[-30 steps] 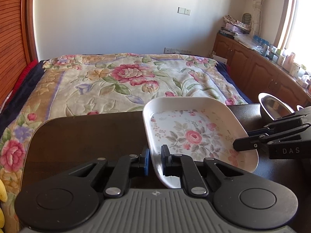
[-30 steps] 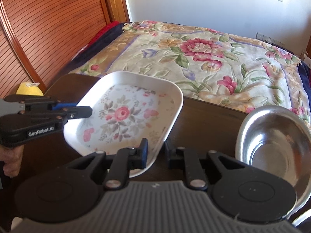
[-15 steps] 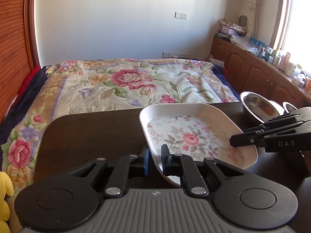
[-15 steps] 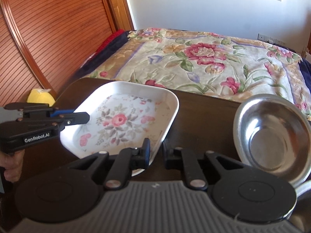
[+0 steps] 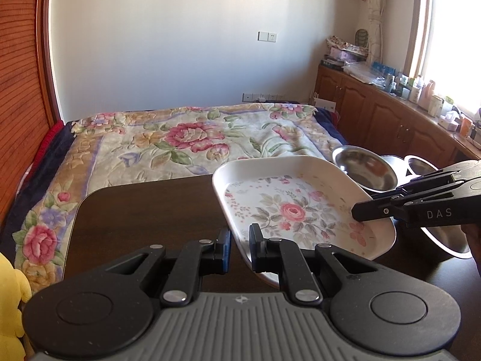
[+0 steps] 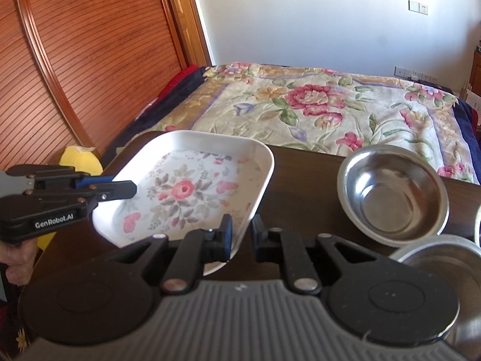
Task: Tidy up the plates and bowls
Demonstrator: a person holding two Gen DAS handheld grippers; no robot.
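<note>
Above the dark desk (image 5: 144, 210), both claws are clamped on the floral plate (image 5: 294, 210): the left gripper (image 5: 240, 248) pinches its left rim, the right gripper (image 6: 242, 240) its right rim, holding it clear of the top. Steel bowls (image 6: 393, 192) sit toward the desk's right edge. The carrying step seems underway; next, keep it level to set down.

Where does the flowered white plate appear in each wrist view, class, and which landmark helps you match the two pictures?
Left wrist view: the flowered plate sits right of centre, just beyond the left gripper, whose fingers pinch its near rim.
Right wrist view: the plate sits left of centre, its near rim pinched by the right gripper.
Shared landmark: the floral bedspread behind the table.
</note>
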